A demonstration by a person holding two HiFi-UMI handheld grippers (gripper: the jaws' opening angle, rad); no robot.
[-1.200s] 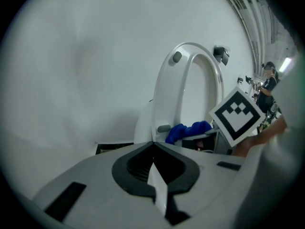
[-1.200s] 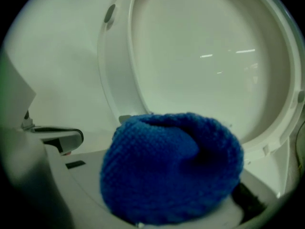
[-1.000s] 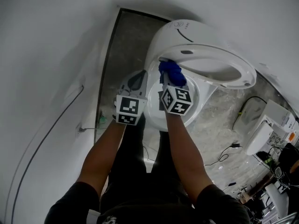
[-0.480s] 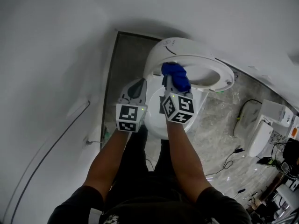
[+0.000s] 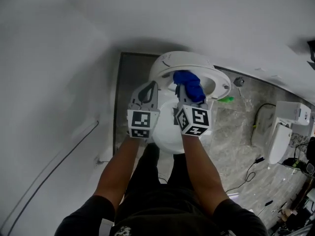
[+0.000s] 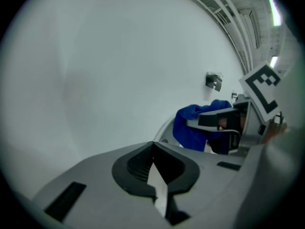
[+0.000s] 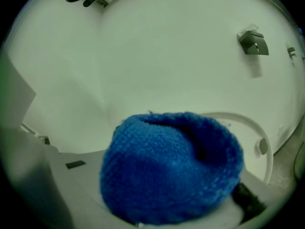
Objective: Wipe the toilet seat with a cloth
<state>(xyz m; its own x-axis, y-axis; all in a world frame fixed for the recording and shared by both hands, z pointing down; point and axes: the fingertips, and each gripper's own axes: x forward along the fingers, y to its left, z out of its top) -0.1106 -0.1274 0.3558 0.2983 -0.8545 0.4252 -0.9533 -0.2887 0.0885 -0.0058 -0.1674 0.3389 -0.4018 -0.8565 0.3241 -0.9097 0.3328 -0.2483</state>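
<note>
The white toilet [image 5: 170,132] stands against the wall, its seat ring [image 5: 219,80] lifted up near the lid. My right gripper [image 5: 189,90] is shut on a bunched blue cloth [image 5: 188,82], which lies against the raised seat. In the right gripper view the blue cloth [image 7: 171,171] fills the foreground and hides the jaws, with the seat ring [image 7: 259,128] curving behind it. My left gripper [image 5: 147,93] hangs beside it at the left, shut and empty. The left gripper view shows its closed jaws [image 6: 155,175] and the blue cloth [image 6: 190,128] off to the right.
White walls close in on the left and behind. A dark floor strip [image 5: 130,77] runs left of the toilet. A wall valve [image 5: 238,81] and a green item [image 5: 226,99] sit right of the seat. Another white toilet [image 5: 278,136] and cables [image 5: 256,161] lie at the right.
Both grippers have risen with the cloth. The seat ring has swung up from a tilted position toward the lid.
</note>
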